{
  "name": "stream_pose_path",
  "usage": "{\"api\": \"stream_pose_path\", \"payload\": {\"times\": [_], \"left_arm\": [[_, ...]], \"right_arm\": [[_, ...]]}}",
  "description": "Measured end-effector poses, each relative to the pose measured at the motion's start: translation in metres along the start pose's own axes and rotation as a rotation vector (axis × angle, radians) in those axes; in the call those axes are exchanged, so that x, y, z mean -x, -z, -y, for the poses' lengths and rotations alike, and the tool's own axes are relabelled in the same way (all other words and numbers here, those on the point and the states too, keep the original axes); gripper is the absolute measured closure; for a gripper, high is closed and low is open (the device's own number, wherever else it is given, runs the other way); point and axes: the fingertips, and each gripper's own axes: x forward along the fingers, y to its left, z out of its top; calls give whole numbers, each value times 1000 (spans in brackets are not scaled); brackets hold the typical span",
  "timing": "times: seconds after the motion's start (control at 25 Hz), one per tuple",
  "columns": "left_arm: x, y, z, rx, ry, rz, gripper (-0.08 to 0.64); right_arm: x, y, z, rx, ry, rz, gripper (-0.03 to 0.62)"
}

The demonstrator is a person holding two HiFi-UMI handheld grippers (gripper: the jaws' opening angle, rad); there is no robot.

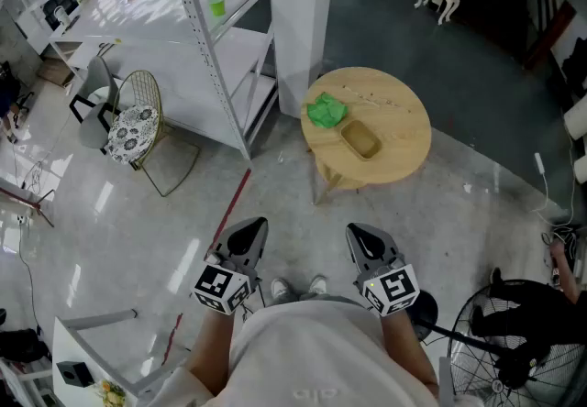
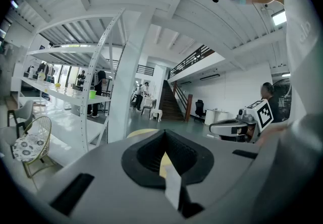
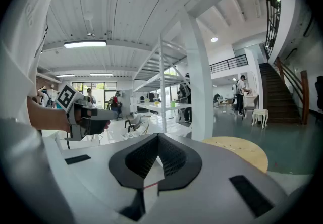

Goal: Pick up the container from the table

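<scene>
A shallow tan container [image 1: 360, 139] lies on a round wooden table [image 1: 399, 153], with a crumpled green thing [image 1: 325, 110] just beyond it to the left. Both grippers are held close to my body, well short of the table. My left gripper [image 1: 254, 225] [image 2: 164, 134] is shut and empty. My right gripper [image 1: 357, 231] [image 3: 158, 136] is also shut with nothing in it. The table's edge [image 3: 242, 150] shows past the right jaws, and a sliver of the table [image 2: 139, 132] shows in the left gripper view. In both gripper views the container is out of sight.
A white pillar [image 1: 298, 11] stands right behind the table. A white shelving rack [image 1: 215, 38] and a wire chair [image 1: 138, 126] are to the left. A black floor fan [image 1: 518, 332] sits at the lower right. People stand far off in the hall.
</scene>
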Motion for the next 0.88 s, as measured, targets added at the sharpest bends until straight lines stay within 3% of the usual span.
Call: {"api": "stream_pose_path", "payload": {"times": [0.64, 0.88], "left_arm": [[-64, -3, 57, -23, 18, -40, 545], [-76, 12, 30, -10, -17, -82, 545]], "right_arm": [[44, 6, 74, -21, 31, 36, 568], [12, 17, 95, -45, 24, 17, 568]]}}
